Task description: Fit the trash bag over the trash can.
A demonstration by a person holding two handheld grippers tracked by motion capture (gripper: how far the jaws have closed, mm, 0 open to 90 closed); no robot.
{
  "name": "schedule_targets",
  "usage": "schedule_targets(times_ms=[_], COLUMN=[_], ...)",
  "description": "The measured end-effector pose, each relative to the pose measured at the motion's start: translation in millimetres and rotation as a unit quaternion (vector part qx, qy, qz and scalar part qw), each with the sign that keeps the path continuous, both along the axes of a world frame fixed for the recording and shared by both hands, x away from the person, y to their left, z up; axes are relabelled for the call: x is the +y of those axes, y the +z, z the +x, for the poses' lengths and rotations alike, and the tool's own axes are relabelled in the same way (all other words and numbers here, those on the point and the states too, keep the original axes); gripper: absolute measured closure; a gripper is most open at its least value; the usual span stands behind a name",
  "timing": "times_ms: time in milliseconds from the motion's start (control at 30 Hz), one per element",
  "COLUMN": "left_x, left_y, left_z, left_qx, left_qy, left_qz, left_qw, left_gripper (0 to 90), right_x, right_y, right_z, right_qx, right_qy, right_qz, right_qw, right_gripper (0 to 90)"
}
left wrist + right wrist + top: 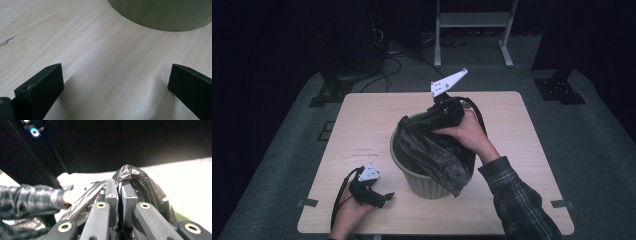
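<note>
While right tongs [121,192] clamp bin bag [437,155], seemingly above bin [424,186] | left tongs [115,82] apart, beside bin.

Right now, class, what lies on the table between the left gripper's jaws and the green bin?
Nothing: in the left gripper view, bare pale wood of the table runs from the open left gripper up to the bin.
</note>
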State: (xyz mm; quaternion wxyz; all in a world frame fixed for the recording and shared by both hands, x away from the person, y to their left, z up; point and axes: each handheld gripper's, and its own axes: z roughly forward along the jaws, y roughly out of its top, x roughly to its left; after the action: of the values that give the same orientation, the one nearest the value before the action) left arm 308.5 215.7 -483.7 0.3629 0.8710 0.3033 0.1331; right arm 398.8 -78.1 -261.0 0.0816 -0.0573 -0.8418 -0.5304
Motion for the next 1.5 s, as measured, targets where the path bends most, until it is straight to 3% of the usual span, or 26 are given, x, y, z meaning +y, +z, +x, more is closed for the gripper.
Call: schedule_targets(times_ms=[267, 367, 400, 467, 633, 800, 967, 1033, 1133, 1200, 1300, 1500], left_x=[0.0, 0.0, 0.0, -0.1, -0.1, -0.3, -0.3, -0.3, -0.3, -0.3, 0.3, 3.3], left_y=[0.0, 0.0, 0.0, 0.0, 0.0, 0.0, 0.0, 0.0, 0.0, 0.1, 0.1, 1.8], left_z=[0.0, 0.0, 0.0, -0.2, -0.1, -0.2, -0.2, -0.2, -0.3, -0.3, -0.8, -2.4], left_qx=[0.0, 0.0, 0.0, 0.0, 0.0, 0.0, 0.0, 0.0, 0.0, 0.0, -0.001, 0.0], left_qy=[0.0, 0.0, 0.001, 0.002, 0.002, 0.003, 0.003, 0.003, 0.004, 0.004, 0.006, 0.004], left_qz=[0.0, 0.0, 0.0, 0.0, 0.0, 0.0, 0.0, 0.0, 0.0, 0.0, 0.0, -0.005], left_qw=[1.0, 1.0, 1.0, 1.0, 1.0, 1.0, 1.0, 1.0, 1.0, 1.0, 1.0, 1.0], left_gripper=[0.0, 0.0, 0.0, 0.0, 0.0, 0.0, 0.0, 0.0, 0.0, 0.0, 0.0, 0.0], right_x=[-27.0, -36.5, -39.9, -48.9, -77.4, -100.6, -111.0, -114.1, -113.2, -108.0, -97.1, -86.6], right_y=[-14.7, -18.3, -18.9, -18.5, -16.7, -18.9, -27.6, -31.7, -35.4, -36.8, -40.7, -44.8], right_z=[-11.6, -14.9, -16.3, -20.7, -30.0, -33.8, -37.9, -37.9, -37.6, -37.2, -34.5, -31.8], right_qx=[-0.014, -0.015, -0.021, -0.035, -0.044, -0.032, -0.035, -0.035, -0.037, -0.039, -0.039, -0.043], right_qy=[-0.022, -0.036, -0.042, -0.064, -0.1, -0.124, -0.136, -0.142, -0.137, -0.133, -0.128, -0.115], right_qz=[-0.051, -0.055, -0.056, -0.06, -0.042, -0.026, -0.032, -0.035, -0.042, -0.052, -0.076, -0.084], right_qw=[0.9984, 0.9977, 0.9973, 0.9956, 0.9931, 0.9915, 0.9896, 0.9887, 0.989, 0.989, 0.9882, 0.9888], right_gripper=[83.0, 70.6, 62.9, 58.4, 47.7, 43.2, 43.6, 53.3, 75.1, 81.3, 83.4, 83.6])
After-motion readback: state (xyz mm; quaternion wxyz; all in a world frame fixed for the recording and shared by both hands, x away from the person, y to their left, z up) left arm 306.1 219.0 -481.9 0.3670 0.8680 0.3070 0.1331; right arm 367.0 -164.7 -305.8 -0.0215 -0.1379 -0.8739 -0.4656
